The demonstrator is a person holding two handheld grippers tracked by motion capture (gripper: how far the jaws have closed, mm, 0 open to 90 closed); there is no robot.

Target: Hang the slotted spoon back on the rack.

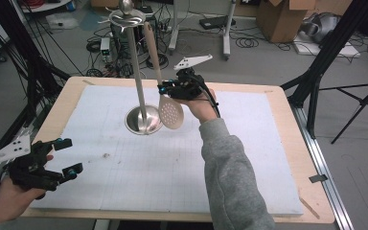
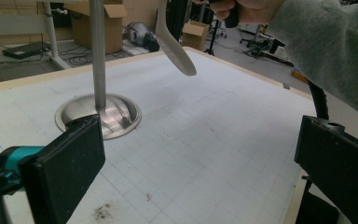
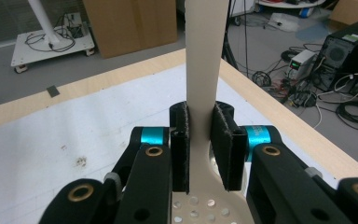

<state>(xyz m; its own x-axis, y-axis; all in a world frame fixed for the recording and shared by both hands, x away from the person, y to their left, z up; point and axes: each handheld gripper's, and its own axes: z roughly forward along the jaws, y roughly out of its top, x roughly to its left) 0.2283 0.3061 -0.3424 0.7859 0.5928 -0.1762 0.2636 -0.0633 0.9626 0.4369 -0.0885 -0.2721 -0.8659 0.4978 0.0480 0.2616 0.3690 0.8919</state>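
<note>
A steel utensil stand [image 1: 136, 72] with a round base [image 1: 143, 120] and a hook ring on top stands mid-table. A beige slotted skimmer [image 1: 170, 114] hangs upright beside it, perforated head down near the base. Its handle top is close to the hook ring; I cannot tell whether it is hooked on. My right gripper [image 1: 165, 89] is shut on the handle just above the head, and the pads [image 3: 182, 140] press both sides of the handle [image 3: 205, 56]. My left gripper [image 1: 72, 155] is open at the table's near left corner. From there I see the base [image 2: 116, 114] and the skimmer [image 2: 179, 51].
A white grid mat [image 1: 249, 158] covers the wooden table [image 1: 287, 124]. The mat has a small dark smudge [image 1: 107, 155]. Beyond the far edge are cables, cardboard boxes [image 1: 287, 17] and black frame legs [image 1: 316, 72] on the floor.
</note>
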